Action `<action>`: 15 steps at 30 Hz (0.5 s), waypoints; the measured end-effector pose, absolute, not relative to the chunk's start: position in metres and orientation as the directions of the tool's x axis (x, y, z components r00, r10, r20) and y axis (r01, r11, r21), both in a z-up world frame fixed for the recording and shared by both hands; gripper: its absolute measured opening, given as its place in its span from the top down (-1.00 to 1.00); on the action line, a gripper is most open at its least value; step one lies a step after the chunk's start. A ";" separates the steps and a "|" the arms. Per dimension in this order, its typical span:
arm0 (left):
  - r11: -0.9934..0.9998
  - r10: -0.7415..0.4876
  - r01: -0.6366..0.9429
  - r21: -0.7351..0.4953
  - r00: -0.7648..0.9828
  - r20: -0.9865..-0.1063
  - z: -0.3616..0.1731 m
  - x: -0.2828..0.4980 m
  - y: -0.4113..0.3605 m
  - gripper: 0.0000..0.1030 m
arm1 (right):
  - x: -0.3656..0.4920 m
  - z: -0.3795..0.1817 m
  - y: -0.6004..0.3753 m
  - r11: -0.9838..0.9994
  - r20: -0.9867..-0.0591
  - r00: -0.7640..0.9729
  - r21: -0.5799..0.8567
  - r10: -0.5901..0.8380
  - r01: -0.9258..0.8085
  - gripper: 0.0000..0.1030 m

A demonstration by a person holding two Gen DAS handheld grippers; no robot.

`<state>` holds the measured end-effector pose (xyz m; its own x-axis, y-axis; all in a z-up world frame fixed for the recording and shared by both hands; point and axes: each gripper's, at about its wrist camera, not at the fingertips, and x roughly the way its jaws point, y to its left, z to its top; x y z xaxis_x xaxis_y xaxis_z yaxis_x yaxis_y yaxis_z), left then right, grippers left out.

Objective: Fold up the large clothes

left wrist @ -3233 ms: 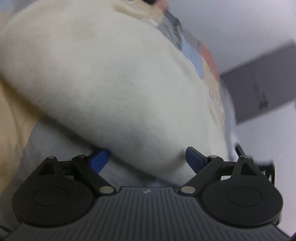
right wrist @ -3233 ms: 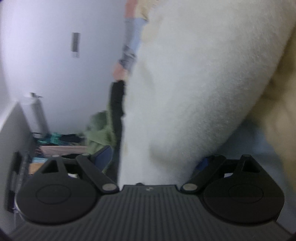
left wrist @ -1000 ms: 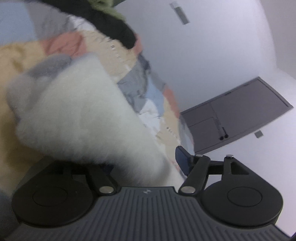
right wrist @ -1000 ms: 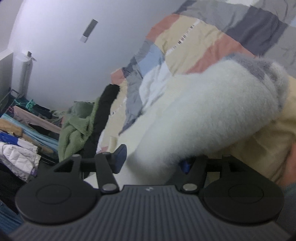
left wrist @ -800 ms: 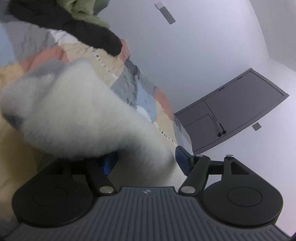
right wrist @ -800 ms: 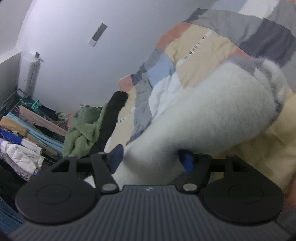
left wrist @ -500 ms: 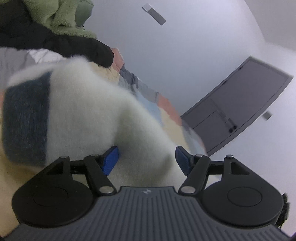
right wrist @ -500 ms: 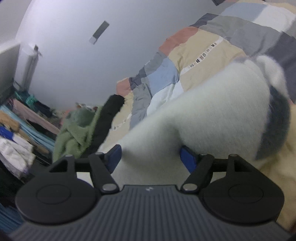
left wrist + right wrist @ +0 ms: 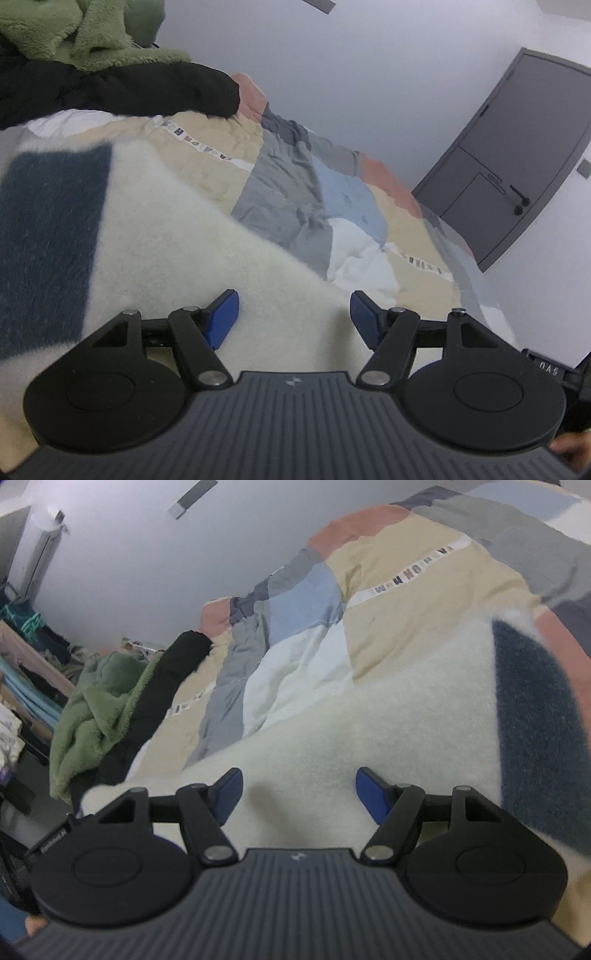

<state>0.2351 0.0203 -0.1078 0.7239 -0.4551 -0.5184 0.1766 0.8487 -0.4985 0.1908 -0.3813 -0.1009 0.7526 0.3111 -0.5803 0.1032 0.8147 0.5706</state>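
The cream fleece garment with a dark blue patch point(image 9: 155, 236) looks thick, fuzzy and matt. Under it, the patchwork cotton bedspread point(image 9: 288, 192) is thin, smooth and wrinkled. Beyond the garment, the shaggy green plush garment point(image 9: 99, 709) lies against smooth black cloth point(image 9: 122, 92). The blue fingers point(image 9: 221, 317) look like matt plastic.

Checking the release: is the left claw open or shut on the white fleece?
Open. The left claw has its blue fingers spread wide, with the white fleece lying flat on the quilt beneath, not pinched.

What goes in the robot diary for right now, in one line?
step: fold | left gripper: open | right gripper: open | cream fuzzy garment: lying on patchwork quilt, released
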 end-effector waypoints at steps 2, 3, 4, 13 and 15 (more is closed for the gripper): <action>0.859 -0.450 0.192 -0.474 0.725 -0.521 -0.113 0.240 0.016 -0.39 | 0.197 -0.103 -0.378 0.834 -0.578 0.757 0.545 0.305 0.080 -0.36; 0.863 -0.447 0.200 -0.463 0.729 -0.518 -0.114 0.242 0.015 -0.39 | 0.198 -0.103 -0.377 0.842 -0.575 0.760 0.535 0.302 0.070 -0.36; 0.866 -0.445 0.205 -0.456 0.732 -0.516 -0.113 0.241 0.013 -0.39 | 0.200 -0.104 -0.376 0.851 -0.573 0.763 0.522 0.300 0.058 -0.36; 0.852 -0.463 0.219 -0.475 0.738 -0.490 -0.092 0.228 0.030 -0.41 | 0.193 -0.087 -0.386 0.868 -0.537 0.798 0.495 0.273 0.037 -0.36; 0.849 -0.457 0.210 -0.485 0.753 -0.473 -0.086 0.223 0.041 -0.42 | 0.188 -0.079 -0.391 0.878 -0.521 0.817 0.477 0.246 0.040 -0.36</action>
<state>0.2226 0.0406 -0.0856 0.7531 -0.4569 -0.4734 0.2102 0.8489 -0.4849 0.1877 -0.3913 -0.0789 0.8175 0.2459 -0.5208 0.0399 0.8779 0.4771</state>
